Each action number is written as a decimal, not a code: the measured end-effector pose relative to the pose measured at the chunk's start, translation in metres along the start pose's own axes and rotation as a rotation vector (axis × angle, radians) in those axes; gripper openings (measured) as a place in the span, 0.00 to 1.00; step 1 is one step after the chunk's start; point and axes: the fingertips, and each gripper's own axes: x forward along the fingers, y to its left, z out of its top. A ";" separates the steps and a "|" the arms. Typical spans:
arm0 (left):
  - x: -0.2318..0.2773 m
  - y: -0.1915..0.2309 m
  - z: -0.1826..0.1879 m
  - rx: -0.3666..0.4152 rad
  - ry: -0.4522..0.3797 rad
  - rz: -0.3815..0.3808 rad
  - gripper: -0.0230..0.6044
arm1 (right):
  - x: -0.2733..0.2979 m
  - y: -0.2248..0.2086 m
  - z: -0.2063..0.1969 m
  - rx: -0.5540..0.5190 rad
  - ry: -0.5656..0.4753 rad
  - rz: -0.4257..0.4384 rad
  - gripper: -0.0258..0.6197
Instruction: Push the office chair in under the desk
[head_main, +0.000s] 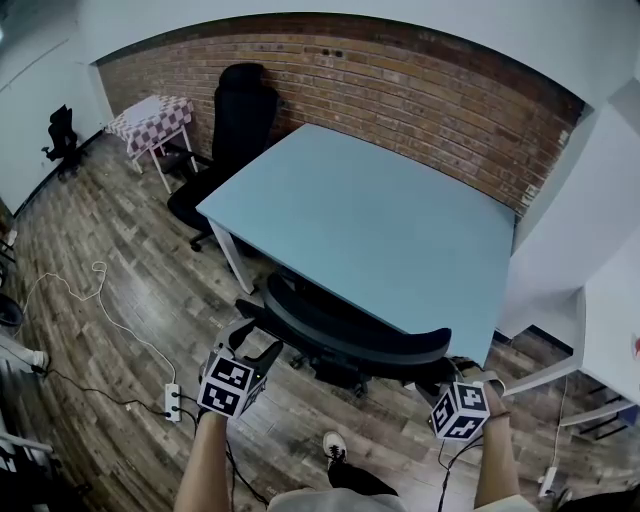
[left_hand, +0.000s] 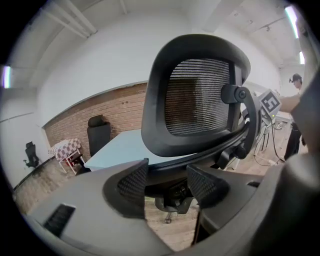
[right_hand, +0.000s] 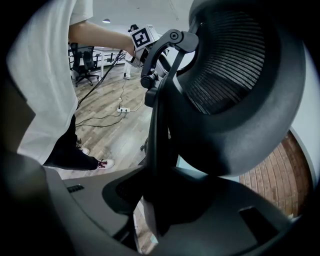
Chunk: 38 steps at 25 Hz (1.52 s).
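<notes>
Far left, a small checkered table (head_main: 152, 118) and a spare black chair (head_main: 235, 120) stand by the brick wall (head_main: 420, 100), beyond the tabletop's far corner. The left claw (head_main: 252, 352) has its jaws wide apart at the left end of the office chair (head_main: 350, 335) backrest, not gripping it. The chair's seat is tucked under the near edge of the light-blue tabletop (head_main: 380, 220) with the backrest at that edge, while the right claw (head_main: 450, 378) is clamped on the backrest's support bar at the right end.
</notes>
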 end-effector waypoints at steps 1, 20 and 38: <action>0.004 0.003 0.002 -0.002 0.001 0.001 0.46 | 0.002 -0.003 0.000 0.001 -0.003 0.001 0.28; 0.072 0.062 0.021 -0.141 -0.022 0.082 0.36 | 0.033 -0.043 0.032 0.052 -0.127 0.031 0.29; 0.079 0.078 0.023 -0.229 -0.061 0.191 0.36 | 0.040 -0.054 0.046 0.053 -0.107 -0.103 0.30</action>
